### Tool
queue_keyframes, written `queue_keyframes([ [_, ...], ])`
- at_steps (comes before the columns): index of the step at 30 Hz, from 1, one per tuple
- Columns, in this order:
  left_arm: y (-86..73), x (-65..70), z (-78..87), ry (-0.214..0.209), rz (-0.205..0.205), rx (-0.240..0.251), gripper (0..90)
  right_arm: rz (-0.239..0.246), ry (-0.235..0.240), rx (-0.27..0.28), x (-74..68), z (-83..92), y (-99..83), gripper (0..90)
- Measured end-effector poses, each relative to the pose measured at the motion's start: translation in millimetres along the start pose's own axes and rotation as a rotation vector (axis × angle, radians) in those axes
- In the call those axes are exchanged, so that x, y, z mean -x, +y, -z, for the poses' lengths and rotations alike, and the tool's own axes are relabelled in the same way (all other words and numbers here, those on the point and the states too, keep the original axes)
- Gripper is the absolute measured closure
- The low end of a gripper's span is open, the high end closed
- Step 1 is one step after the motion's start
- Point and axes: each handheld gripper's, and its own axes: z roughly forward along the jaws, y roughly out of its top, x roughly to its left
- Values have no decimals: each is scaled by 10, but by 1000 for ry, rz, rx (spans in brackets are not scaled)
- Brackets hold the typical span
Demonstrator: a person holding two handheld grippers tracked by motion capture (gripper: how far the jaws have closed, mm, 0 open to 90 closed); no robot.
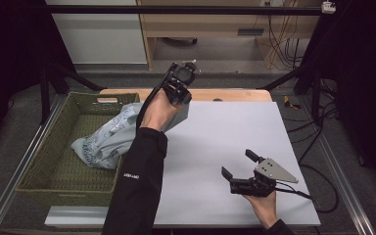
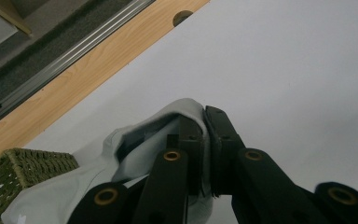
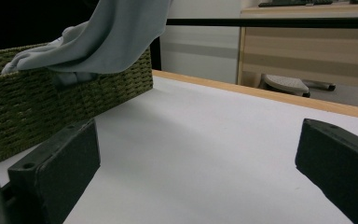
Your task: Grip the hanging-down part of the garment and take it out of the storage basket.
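While our left gripper (image 1: 182, 87) is raised over the far left corner of the white table top (image 1: 235, 142), its jaws are pressed together on a fold of a pale grey-blue garment (image 1: 105, 139), and the left gripper view shows the cloth (image 2: 135, 154) pinched between the two black pads. From that pinch the garment hangs back down to the left, draping over the right rim of the green woven basket (image 1: 63, 166), where its bulk lies bunched on the basket floor; we make out a faint printed pattern on the bunched part. Our left hand (image 1: 159, 110) and its black sleeve (image 1: 137, 186) reach up from the near edge, just right of the basket. Well to the right of the basket, near the front right corner of the table top, our right gripper (image 1: 239, 164) sits low in our right hand (image 1: 262, 203) with its jaws spread wide apart and nothing between them, the grey three-cornered plate (image 1: 273, 170) on top. In the right gripper view we see those two parted jaws, bare white surface between them, and beyond them the basket wall (image 3: 51, 102) with the garment (image 3: 102, 37) hanging over its top edge. A strip of light wood (image 1: 225, 94) borders the table top on the far side, right of the basket.
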Motion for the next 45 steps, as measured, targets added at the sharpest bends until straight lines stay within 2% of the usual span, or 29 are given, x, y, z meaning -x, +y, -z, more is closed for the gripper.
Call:
queue_keyframes([
  [1, -1, 1, 0, 0, 0, 1, 847, -13, 7, -5, -8, 7, 5, 4],
  [3, -4, -2, 3, 0, 6, 5, 847, -2, 1, 4, 0, -4, 1, 4],
  [8, -6, -13, 17, -2, 4, 3, 847, -15, 11, -8, -3, 5, 13, 4],
  [10, -1, -9, 11, -5, 7, 0, 847, 16, 5, -5, 26, -4, 10, 4],
  [12, 2, -1, -2, -4, 22, 12, 847, -10, 9, -8, 14, 1, 23, 4],
  [13, 4, -11, 1, -2, 5, 2, 847, -12, 8, -3, 15, -5, 25, 4],
  [14, 4, -4, -7, -4, 16, 8, 847, 39, 9, 3, 56, -10, 22, 4],
  [15, 4, -4, -7, -4, 16, 8, 847, 39, 9, 3, 56, -10, 22, 4],
  [16, 5, -11, -2, -7, 3, -7, 847, -2, 7, -6, 30, -5, 35, 4],
  [17, 6, -9, -3, -8, 4, -6, 847, 33, 13, -7, 56, -11, 42, 4],
  [18, 6, -9, -3, -8, 4, -6, 847, 31, 16, -23, 52, -4, 51, 4],
  [19, 7, -11, -1, -8, 5, -7, 847, 52, 23, -2, 59, -29, 55, 4],
  [21, 6, -6, -7, -8, 20, 5, 847, 47, 26, -9, 51, -35, 67, 4],
  [22, 6, -9, -6, -7, 20, 3, 847, -13, 29, -1, 4, -69, 97, 4],
  [24, 6, -24, 4, -8, 8, -9, 847, 0, 33, -5, 1, -94, 113, 4],
  [26, 4, -20, -2, -8, 20, -3, 847, 2, 33, -6, -8, -114, 126, 4],
  [28, 8, -28, 1, -9, 9, -20, 847, -12, 47, 13, -35, -176, 169, 4],
  [29, 8, -28, 1, -9, 9, -20, 847, -16, 49, 1, -44, -183, 182, 4],
  [30, 11, -25, -2, -7, 21, -8, 847, -8, 54, 7, -50, -217, 202, 4],
  [31, 13, -32, 6, -9, 12, -17, 847, 27, 52, 3, -40, -241, 211, 4],
  [32, 14, -35, 12, -10, 14, -18, 847, 30, 57, 2, -45, -257, 226, 4],
  [33, 14, -35, 12, -10, 14, -18, 847, 30, 57, 2, -45, -257, 226, 4],
  [34, 15, -30, 10, -6, 28, -5, 847, 10, 57, 2, -74, -283, 255, 4],
  [39, 14, -50, 59, -3, 21, -15, 847, 7, 78, 16, -141, -383, 325, 4],
  [40, 13, -45, 60, 0, 34, -1, 847, 3, 86, 17, -165, -429, 341, 4],
  [41, 15, -56, 80, 1, 20, -15, 847, 5, 89, 18, -182, -457, 347, 4],
  [42, 15, -50, 78, 3, 34, -1, 847, 13, 88, 12, -196, -483, 353, 4],
  [45, 16, -63, 91, -1, 24, -12, 847, 15, 93, 17, -232, -542, 370, 4],
])
